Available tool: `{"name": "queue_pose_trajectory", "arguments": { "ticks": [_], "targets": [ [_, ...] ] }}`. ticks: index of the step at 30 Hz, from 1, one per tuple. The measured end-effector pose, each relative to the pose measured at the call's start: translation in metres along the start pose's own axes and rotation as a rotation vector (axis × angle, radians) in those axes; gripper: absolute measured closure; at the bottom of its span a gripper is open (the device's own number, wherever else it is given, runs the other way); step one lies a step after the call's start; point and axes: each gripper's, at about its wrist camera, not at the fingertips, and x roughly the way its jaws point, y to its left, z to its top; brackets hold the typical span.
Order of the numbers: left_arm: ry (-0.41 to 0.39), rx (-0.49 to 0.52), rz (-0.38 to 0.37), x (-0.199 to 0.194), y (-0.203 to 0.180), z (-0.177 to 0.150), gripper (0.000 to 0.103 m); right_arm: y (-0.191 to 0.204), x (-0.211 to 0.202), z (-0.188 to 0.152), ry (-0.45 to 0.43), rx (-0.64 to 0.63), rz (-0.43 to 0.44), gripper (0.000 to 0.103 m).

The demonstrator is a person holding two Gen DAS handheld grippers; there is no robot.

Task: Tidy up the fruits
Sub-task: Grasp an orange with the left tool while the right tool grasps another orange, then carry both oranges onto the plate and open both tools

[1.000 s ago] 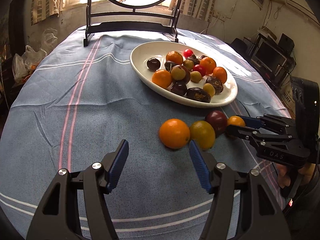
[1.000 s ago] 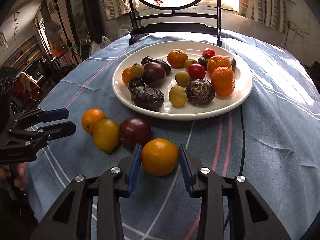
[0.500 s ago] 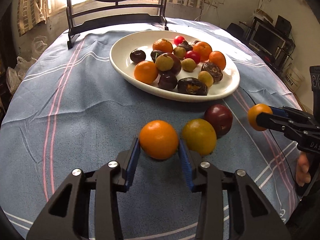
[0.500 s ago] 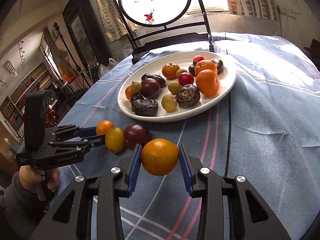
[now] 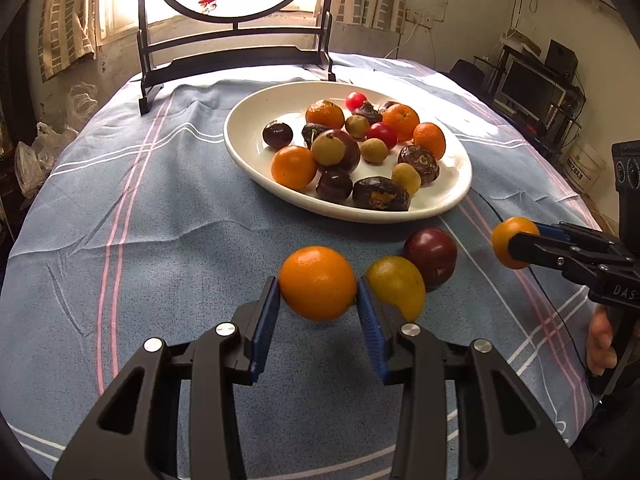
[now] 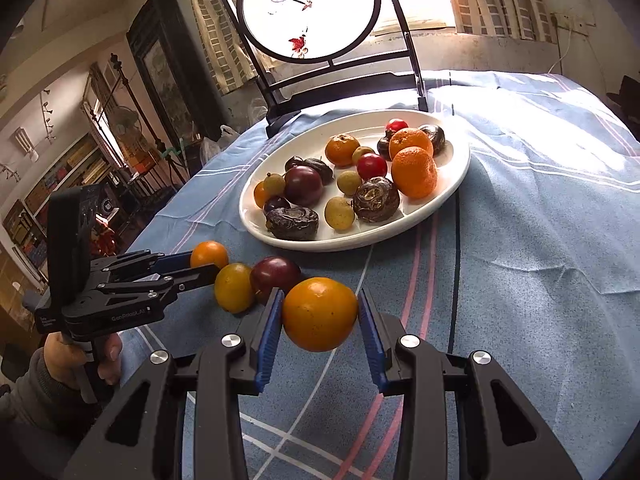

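Two oranges: one in each set of tongs, both lifted a bit off the surface
Plate (image 5: 248,148): white oval dish, sits past the loose fruit, toward the far side of the blue striped cloth (image 5: 140,220)
In the plate: a mixed pile, several small oranges, a couple of red cherry-looking ones, little yellow-green round ones, dark purple ones and some wrinkly brown ones
Loose fruit: a yellow fruit (image 5: 396,286) and a dark red plum (image 5: 432,254) touching each other on the cloth, just in front of the plate
Left tongs (image 5: 318,312): blue pads clamped on a big orange (image 5: 317,282), with the yellow fruit just beside the right-hand pad
Right tongs (image 6: 320,328): clamped on another orange (image 6: 319,314), held near the plum
Background: dark wooden stand (image 5: 236,52) with a round painted panel at the far edge of the surface, window behind it
Hands: right hand (image 5: 600,340) grips its handle low at the frame edge; left hand (image 6: 76,360) does the same, in a grey sleeve; both tongs tilted downward
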Motion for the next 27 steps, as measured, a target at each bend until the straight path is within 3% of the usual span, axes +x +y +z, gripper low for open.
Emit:
{"name": "queue_pose_trajectory", "arguments": {
  "ticks": [5,9,14,19,21,24,27],
  "targets": [
    [-0.088,-0.026,-0.038,-0.037,0.004,0.010,0.065,0.000,-0.013,0.005,-0.004,0.017,0.008,0.065],
    [-0.123,-0.006,-0.045,-0.044,-0.003,0.040,0.065,0.004,-0.030,0.042,-0.052,0.002,-0.015,0.065],
    [-0.080,-0.045,-0.070,-0.006,-0.003,0.092,0.064,0.006,-0.007,0.102,-0.048,-0.001,-0.045,0.065],
    [-0.009,-0.107,-0.071,0.044,0.007,0.123,0.063,-0.004,0.048,0.129,0.003,0.016,-0.095,0.064],
    [-0.007,-0.130,-0.073,0.047,0.010,0.127,0.056,-0.005,0.053,0.130,-0.016,0.015,-0.131,0.053],
    [-0.062,-0.126,-0.069,0.027,0.009,0.122,0.041,-0.003,0.043,0.125,-0.040,0.019,-0.105,0.052],
    [-0.094,-0.069,-0.053,0.003,0.000,0.102,0.037,0.004,0.023,0.109,-0.055,-0.002,-0.094,0.052]
  ]
}}
